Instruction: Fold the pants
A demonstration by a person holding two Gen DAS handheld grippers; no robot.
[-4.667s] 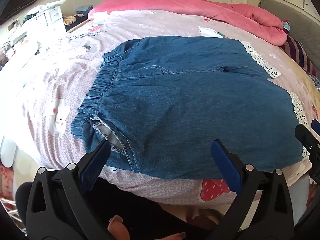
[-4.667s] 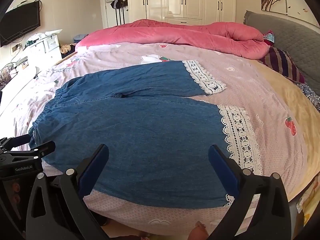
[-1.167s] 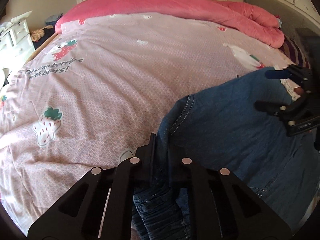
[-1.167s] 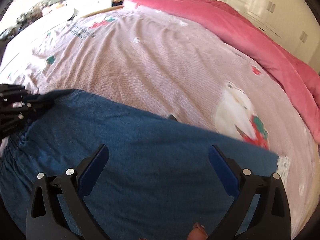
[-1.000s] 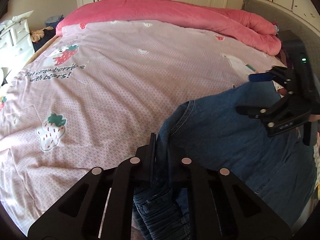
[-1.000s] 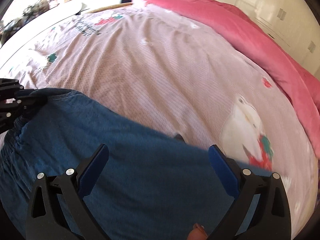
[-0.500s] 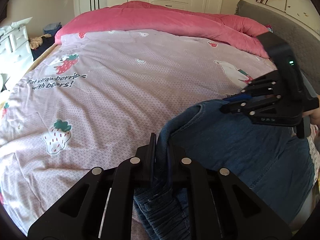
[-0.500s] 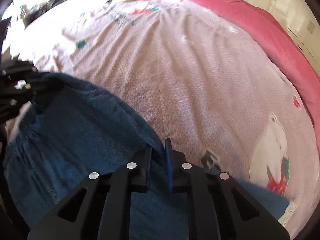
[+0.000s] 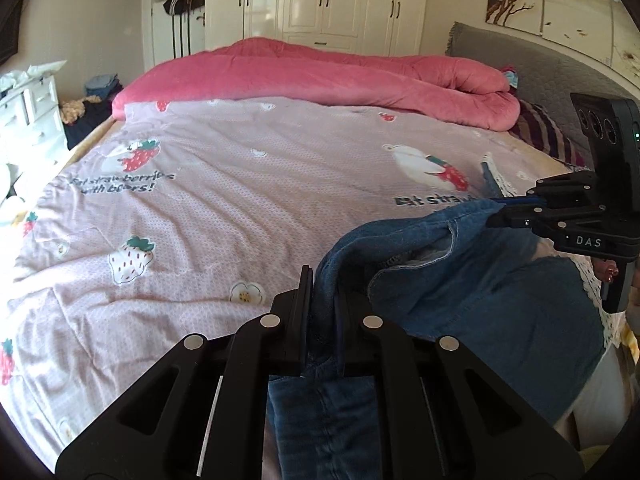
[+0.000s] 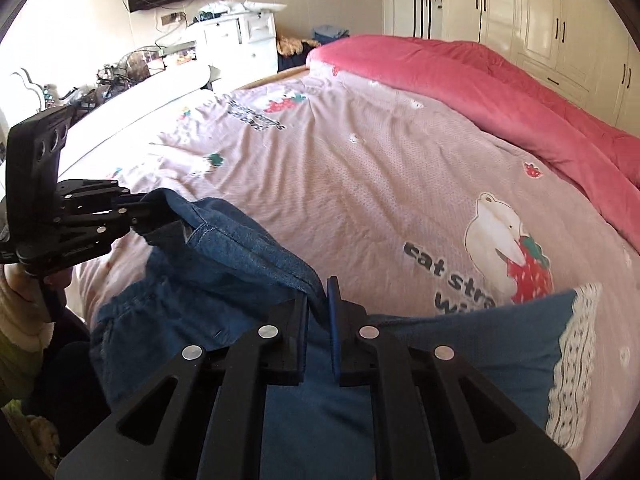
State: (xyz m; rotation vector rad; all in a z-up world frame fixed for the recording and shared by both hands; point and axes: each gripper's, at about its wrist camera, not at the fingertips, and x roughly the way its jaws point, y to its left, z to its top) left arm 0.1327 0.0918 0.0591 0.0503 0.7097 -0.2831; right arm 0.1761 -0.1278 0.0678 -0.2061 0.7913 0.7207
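Observation:
The blue denim pants [image 9: 472, 292] with white lace cuffs hang lifted over the near edge of the bed, stretched between both grippers. My left gripper [image 9: 322, 292] is shut on the denim edge near the waistband, which drapes down between its arms. My right gripper [image 10: 318, 300] is shut on another part of the pants [image 10: 248, 256]. Each tool shows in the other view: the right gripper [image 9: 496, 206] pinching fabric at right, the left gripper [image 10: 140, 210] at left. A lace cuff [image 10: 576, 360] lies at the right on the bed.
The pink strawberry-print bedsheet [image 9: 240, 184] spreads ahead. A rolled pink duvet [image 9: 320, 76] lies along the far side. A striped pillow [image 9: 544, 132] and grey headboard stand at right. White drawers [image 10: 240, 36] and a TV are left; wardrobes line the back wall.
The right gripper went from wide open over the flat denim to shut on it. Both grippers then rose and drew back, lifting the pants edge off the bed.

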